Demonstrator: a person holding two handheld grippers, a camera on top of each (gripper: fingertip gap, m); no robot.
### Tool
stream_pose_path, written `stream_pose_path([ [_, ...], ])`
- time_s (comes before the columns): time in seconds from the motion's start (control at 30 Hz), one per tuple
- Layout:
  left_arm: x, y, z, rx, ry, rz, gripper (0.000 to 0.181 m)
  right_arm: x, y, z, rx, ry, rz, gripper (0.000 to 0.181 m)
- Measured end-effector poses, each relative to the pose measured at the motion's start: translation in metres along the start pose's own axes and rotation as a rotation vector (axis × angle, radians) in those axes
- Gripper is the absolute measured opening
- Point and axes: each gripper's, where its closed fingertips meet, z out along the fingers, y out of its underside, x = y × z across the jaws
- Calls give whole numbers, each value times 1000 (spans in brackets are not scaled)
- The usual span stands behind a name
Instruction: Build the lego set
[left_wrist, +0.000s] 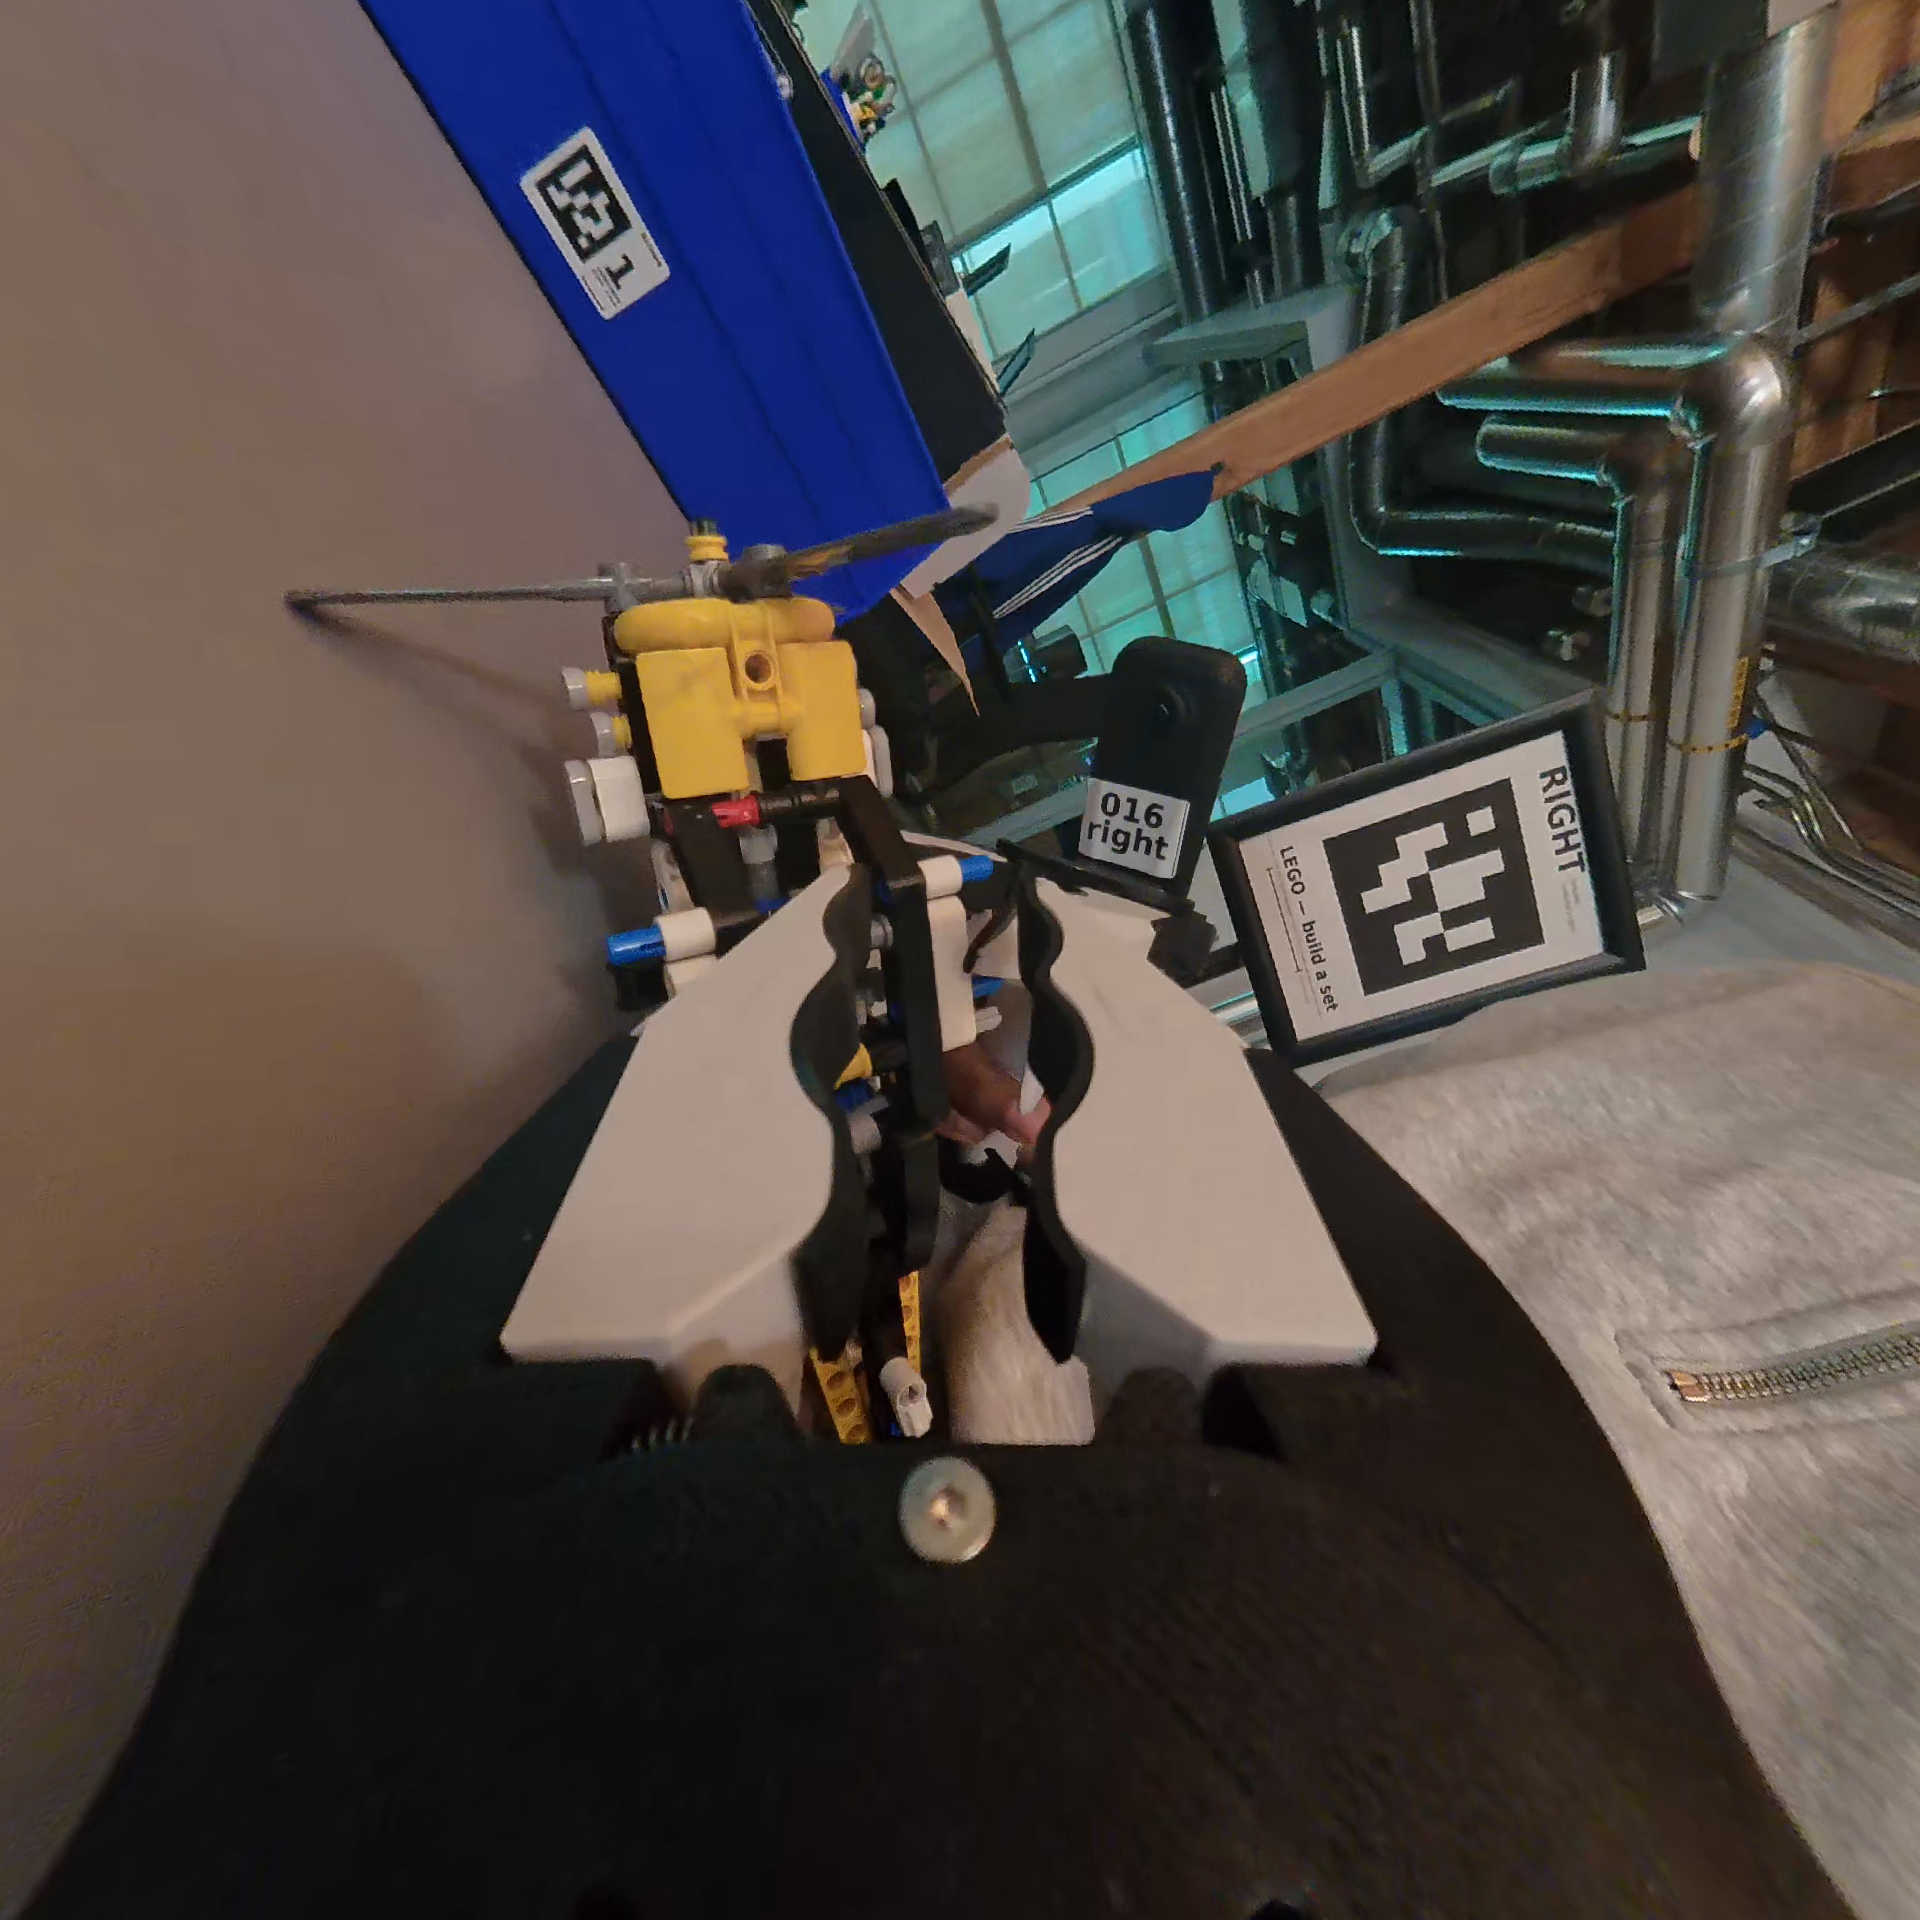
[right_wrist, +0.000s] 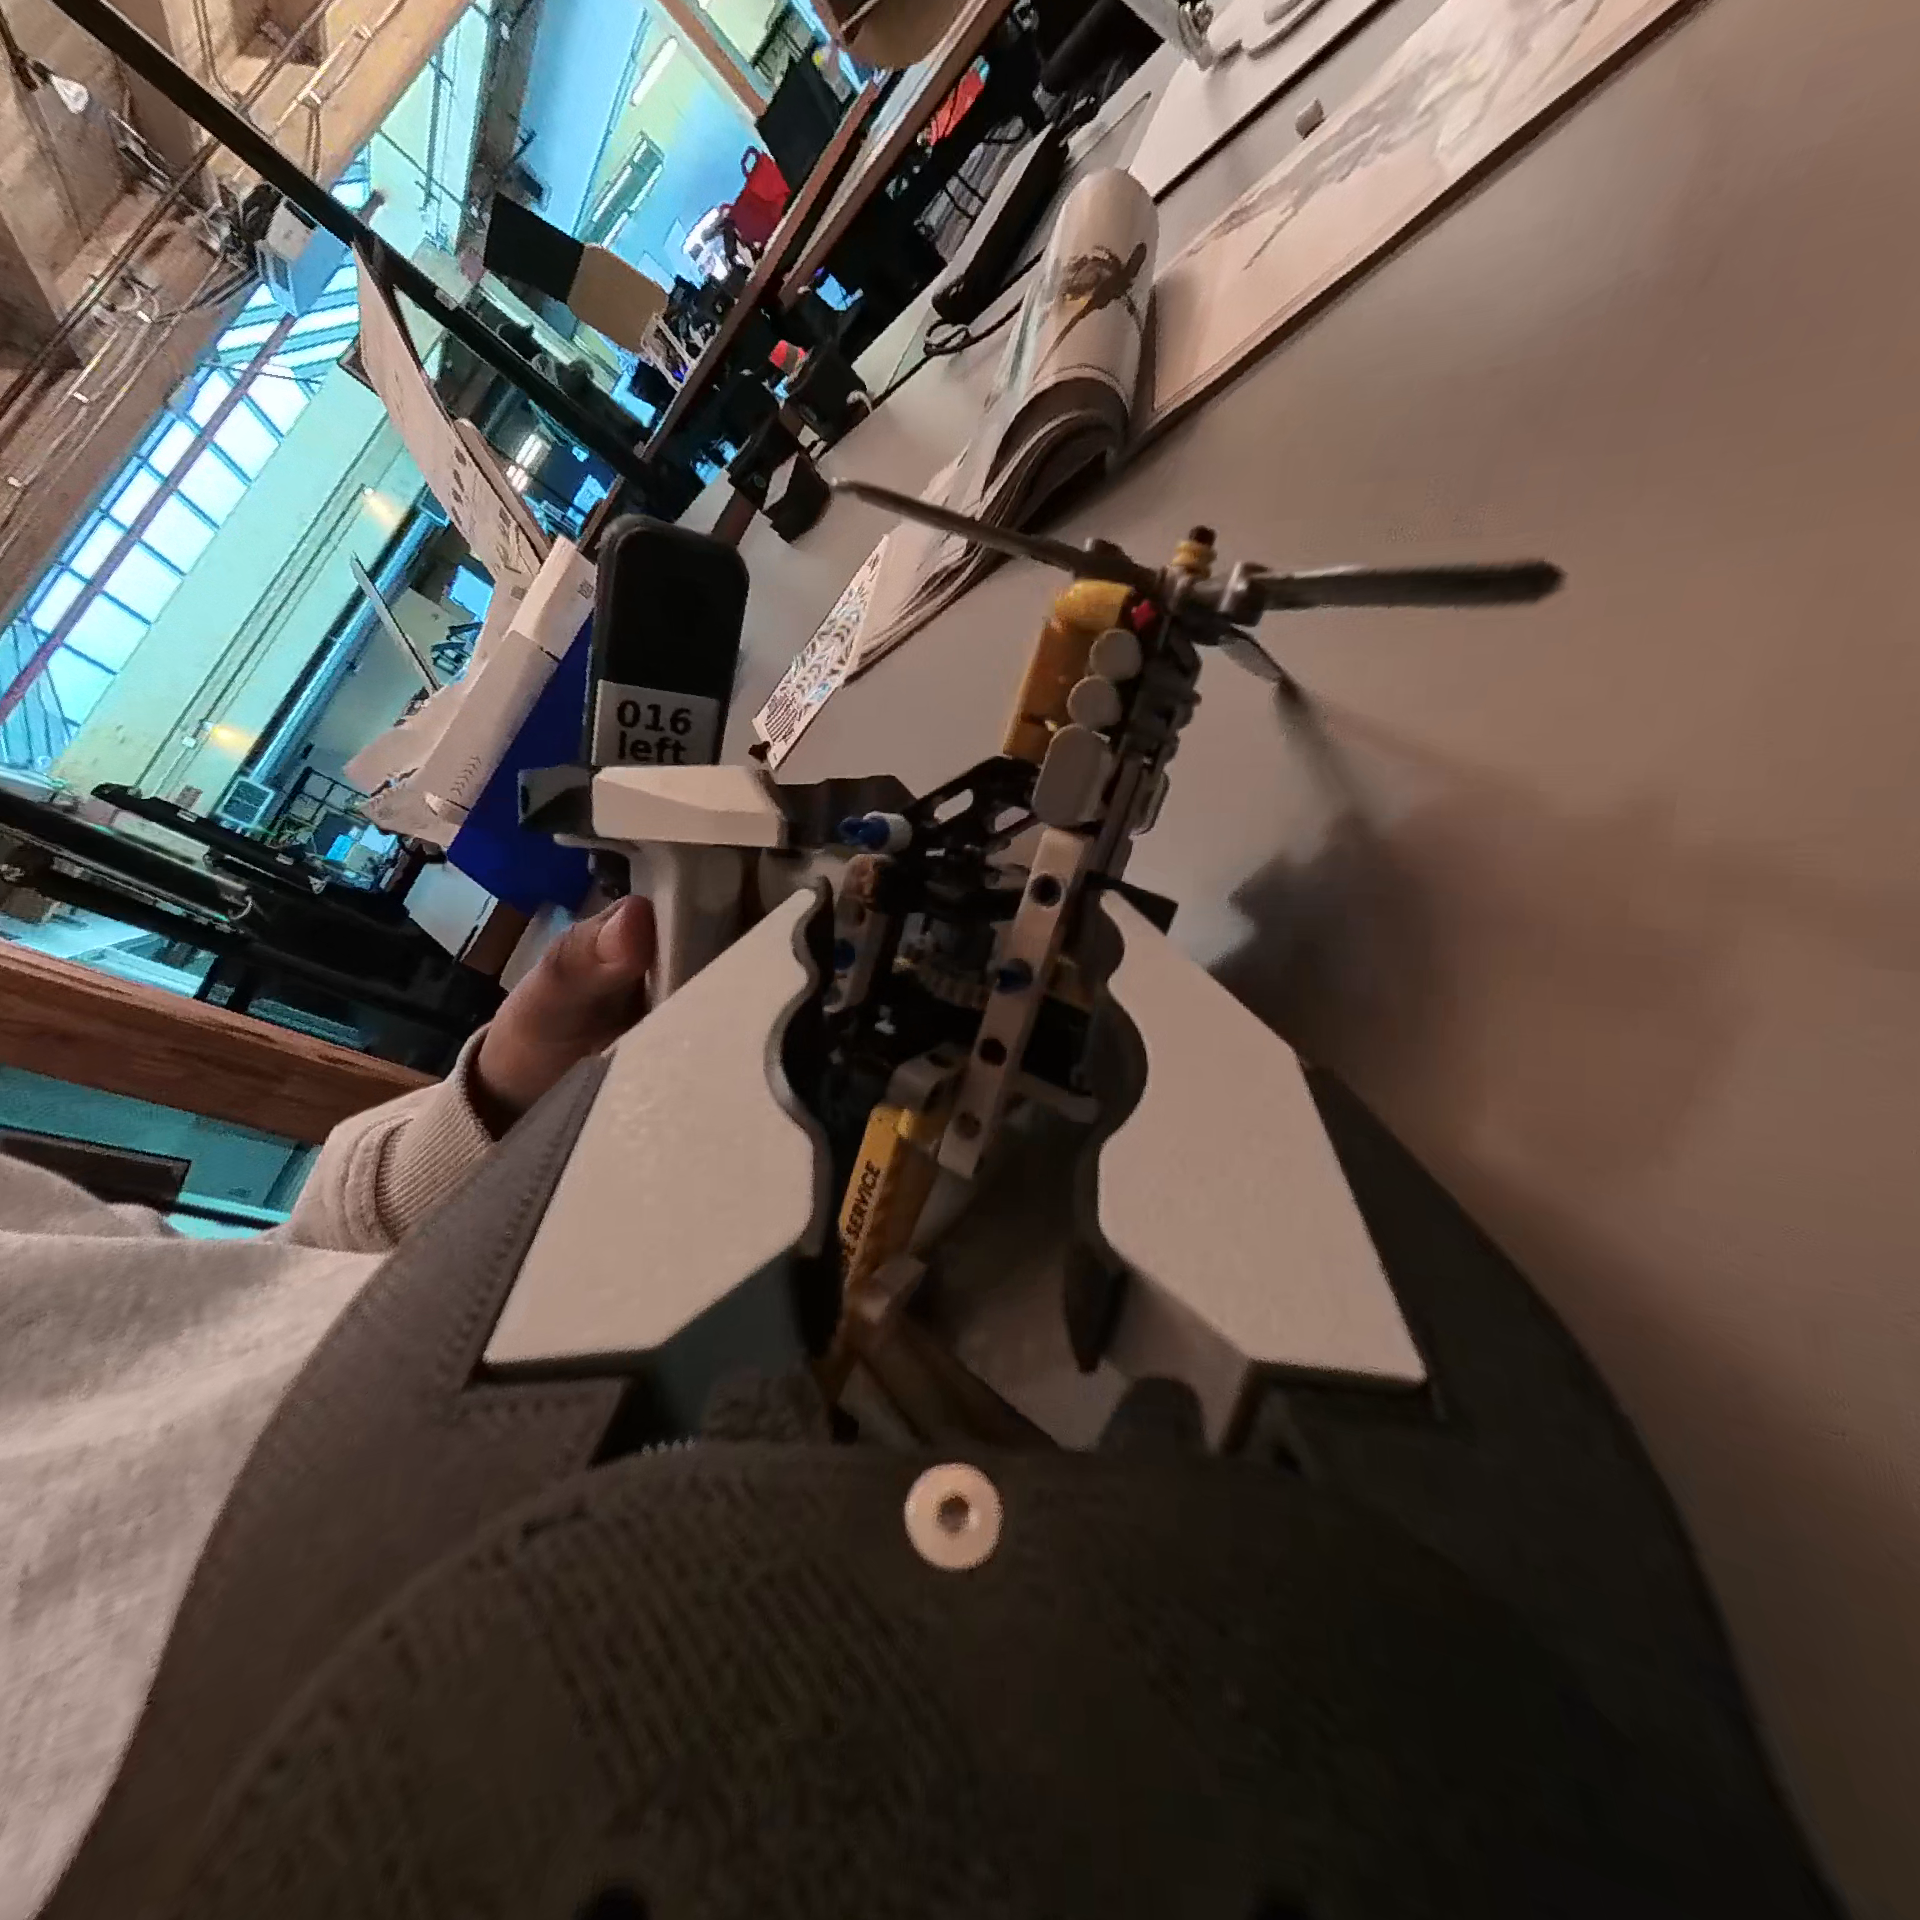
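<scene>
Yellow-and-black lego helicopter (left_wrist: 748, 748) pinched between both grippers' fingers (left_wrist: 727, 1122), rotor beyond the fingertips.

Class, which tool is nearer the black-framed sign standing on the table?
Right. The right tool sits beside the framed sign; the left tool grips the Lego helicopter farther away.

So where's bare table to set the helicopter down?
Bare grey table lies beyond the helicopter, past its rotor. It is crowded around the open booklet. In the left wrist view, bare table runs beside the blue box.
</scene>
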Motion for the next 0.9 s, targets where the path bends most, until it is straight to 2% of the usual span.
stream_pose_path([
  [0.13, -8, -3, 1, 7, -18, -18, 34, 10, -2, 6, -41, 16, 18, 46],
  [0.4, -10, -10, 6, 9, -5, -28, 34, 18, -11, 13, -76, 1, 19, 50],
  [0.67, -16, -26, 6, 77, 14, -78, 37, 26, -18, 31, -131, -40, 41, 55],
  [0.8, -11, -30, -2, 99, 52, -97, 44, 27, -19, 32, -157, -67, 54, 54],
  [0.9, 7, -39, -18, 153, 119, -82, 42, 29, -22, 27, -132, -59, 32, 54],
])
